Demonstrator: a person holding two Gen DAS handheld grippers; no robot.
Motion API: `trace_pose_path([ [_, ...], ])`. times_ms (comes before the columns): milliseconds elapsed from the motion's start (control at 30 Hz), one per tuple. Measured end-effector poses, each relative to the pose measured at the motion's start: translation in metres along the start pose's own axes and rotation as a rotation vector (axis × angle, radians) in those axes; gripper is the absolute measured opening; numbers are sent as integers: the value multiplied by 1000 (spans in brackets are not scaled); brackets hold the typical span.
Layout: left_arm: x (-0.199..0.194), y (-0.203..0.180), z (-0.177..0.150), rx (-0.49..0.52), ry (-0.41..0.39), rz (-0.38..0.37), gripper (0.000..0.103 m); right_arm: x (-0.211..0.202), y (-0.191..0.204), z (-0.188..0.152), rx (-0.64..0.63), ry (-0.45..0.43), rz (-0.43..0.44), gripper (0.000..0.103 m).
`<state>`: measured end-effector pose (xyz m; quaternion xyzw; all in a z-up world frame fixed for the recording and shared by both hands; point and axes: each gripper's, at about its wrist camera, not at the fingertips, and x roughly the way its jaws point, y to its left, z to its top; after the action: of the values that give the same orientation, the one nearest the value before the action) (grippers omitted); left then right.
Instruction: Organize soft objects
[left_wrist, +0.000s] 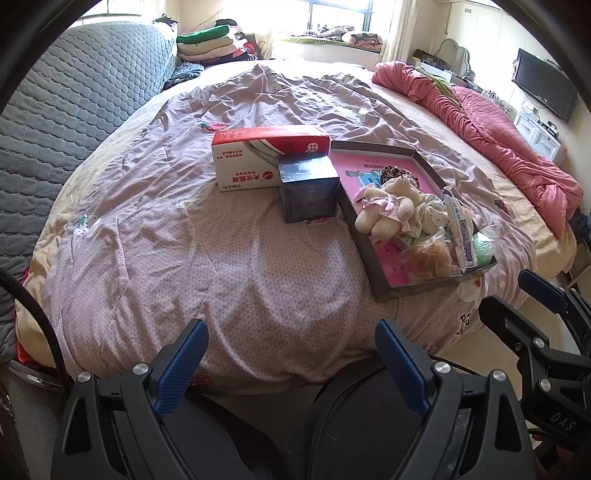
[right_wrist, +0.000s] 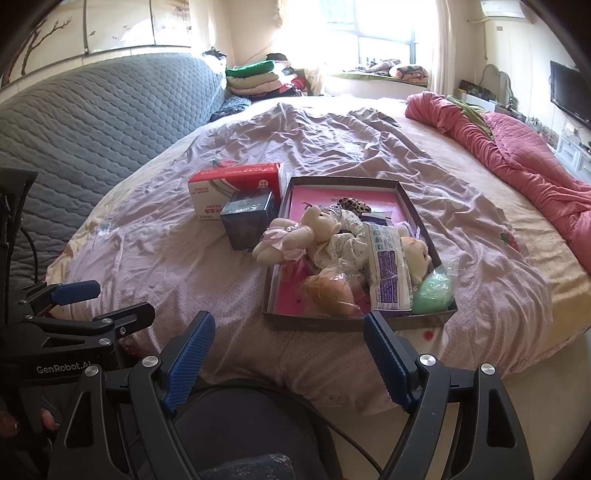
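Grippers come first, closest to you. Your left gripper (left_wrist: 291, 354) is spread wide and holds nothing. Your right gripper (right_wrist: 290, 347) is spread wide too, and holds nothing. Both hang over the near edge of the bed (left_wrist: 221, 258).

Next comes the tray (right_wrist: 332, 322), lying on the bed just past your right gripper. The soft toys are piled inside it: a teddy (right_wrist: 295, 236), a bun in a bag (right_wrist: 328, 291), a white pack (right_wrist: 388, 266) and a green ball (right_wrist: 432, 291).

Just left of the tray sits a dark box (left_wrist: 309, 192). Behind it, touching it, is a red box (left_wrist: 266, 155).

Far off on the right lies a pink blanket (left_wrist: 491, 129).
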<state>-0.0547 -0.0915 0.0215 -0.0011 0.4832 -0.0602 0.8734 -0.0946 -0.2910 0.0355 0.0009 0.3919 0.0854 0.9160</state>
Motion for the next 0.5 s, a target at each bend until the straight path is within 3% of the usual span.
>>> trace_pose_path([
  [500,1,2,1,0,-1,15,91,-1,-4,-1,15,1,-4,84],
])
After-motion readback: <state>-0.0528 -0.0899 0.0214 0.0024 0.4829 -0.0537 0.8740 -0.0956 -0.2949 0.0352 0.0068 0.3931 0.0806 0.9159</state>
